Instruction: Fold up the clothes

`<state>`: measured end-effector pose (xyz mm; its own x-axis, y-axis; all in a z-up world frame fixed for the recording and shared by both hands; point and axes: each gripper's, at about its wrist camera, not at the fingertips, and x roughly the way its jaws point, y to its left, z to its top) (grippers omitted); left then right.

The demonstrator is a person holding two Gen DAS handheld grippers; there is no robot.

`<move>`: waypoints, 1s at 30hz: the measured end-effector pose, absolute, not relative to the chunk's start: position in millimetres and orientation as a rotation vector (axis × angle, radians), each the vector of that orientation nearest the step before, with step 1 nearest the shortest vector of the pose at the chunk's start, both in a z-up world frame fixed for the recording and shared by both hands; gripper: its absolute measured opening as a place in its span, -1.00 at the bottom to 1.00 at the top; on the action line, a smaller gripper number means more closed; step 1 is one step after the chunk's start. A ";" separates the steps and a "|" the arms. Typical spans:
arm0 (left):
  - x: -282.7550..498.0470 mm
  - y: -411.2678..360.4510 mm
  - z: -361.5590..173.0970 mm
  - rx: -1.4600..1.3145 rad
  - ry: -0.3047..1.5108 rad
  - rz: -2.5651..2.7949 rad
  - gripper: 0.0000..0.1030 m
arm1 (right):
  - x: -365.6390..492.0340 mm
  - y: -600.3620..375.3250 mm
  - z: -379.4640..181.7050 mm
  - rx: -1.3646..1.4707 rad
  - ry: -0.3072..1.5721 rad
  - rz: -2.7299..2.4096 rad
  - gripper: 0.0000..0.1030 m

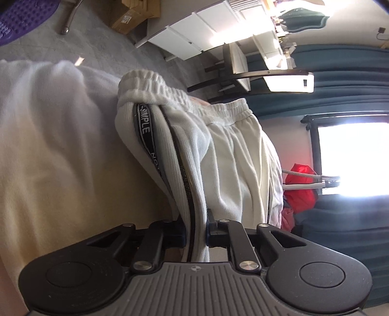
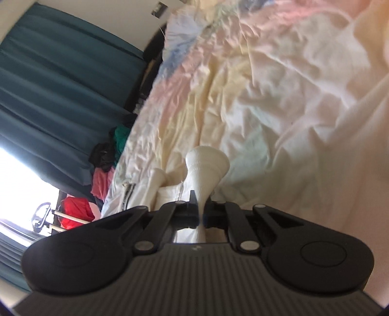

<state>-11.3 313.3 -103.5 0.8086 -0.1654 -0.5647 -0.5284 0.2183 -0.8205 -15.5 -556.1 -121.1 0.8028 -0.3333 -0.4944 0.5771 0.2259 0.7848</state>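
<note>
White trousers (image 1: 228, 155) with an elastic waistband and a black lettered side stripe hang lifted in the left wrist view. My left gripper (image 1: 196, 233) is shut on their striped side seam, the cloth pinched between both fingers. In the right wrist view my right gripper (image 2: 200, 216) is shut on a bunched white cuff of the trousers (image 2: 206, 167), which flares out beyond the fingers. More of the white garment with a black zip lies left of it over the bed. Both views are tilted sideways.
A crumpled pastel bedsheet (image 2: 279, 97) fills the right wrist view. A pile of red, pink, green and black clothes (image 2: 104, 165) lies by teal curtains (image 2: 48, 97). White drawers (image 1: 194, 31), a cardboard box (image 1: 136, 14) and a bright window (image 1: 352, 158) stand around.
</note>
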 end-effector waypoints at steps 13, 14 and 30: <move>3.9 300.7 -0.2 -1.154 0.461 0.118 -0.80 | 12.9 -559.0 -39.2 1.080 0.172 -0.567 -0.89; 18.5 298.7 8.2 -1.150 0.462 0.117 -0.80 | 28.3 -560.2 -30.7 1.059 0.179 -0.566 -0.89; 358.0 254.9 -23.3 -0.917 0.663 0.264 -0.77 | 365.8 -569.0 -69.8 0.693 0.468 -0.702 -0.89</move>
